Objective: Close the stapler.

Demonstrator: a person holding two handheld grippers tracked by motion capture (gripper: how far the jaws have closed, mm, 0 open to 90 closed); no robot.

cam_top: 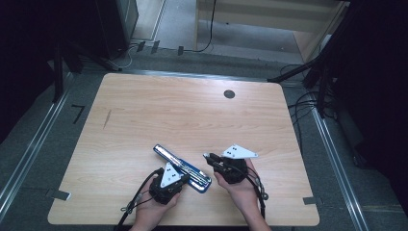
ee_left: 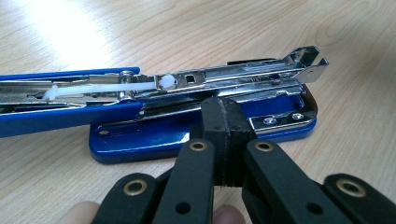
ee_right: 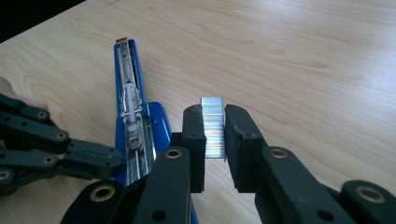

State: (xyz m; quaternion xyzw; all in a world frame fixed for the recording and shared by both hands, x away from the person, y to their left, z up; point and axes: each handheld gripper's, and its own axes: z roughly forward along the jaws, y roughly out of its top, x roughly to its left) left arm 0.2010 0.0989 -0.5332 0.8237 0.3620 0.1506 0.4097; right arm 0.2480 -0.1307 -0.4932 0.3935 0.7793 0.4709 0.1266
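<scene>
- We find the table point(cam_top: 144, 110) bearing an opened blue stapler point(cam_top: 182, 168) near its front edge.
- We note the left gripper point(ee_left: 223, 135) pressed together, tips against the stapler's base.
- We note the right gripper point(ee_right: 215, 135), just right of the stapler, pinching a strip of staples point(ee_right: 213, 126).

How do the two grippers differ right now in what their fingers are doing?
The left gripper has its fingers shut together with nothing between them, tips at the opened blue stapler; the right gripper is shut on a strip of staples. The left sits right at the stapler's base, while the right is beside the stapler, clear of it. Both have black fingers and point low over the wooden table.
</scene>
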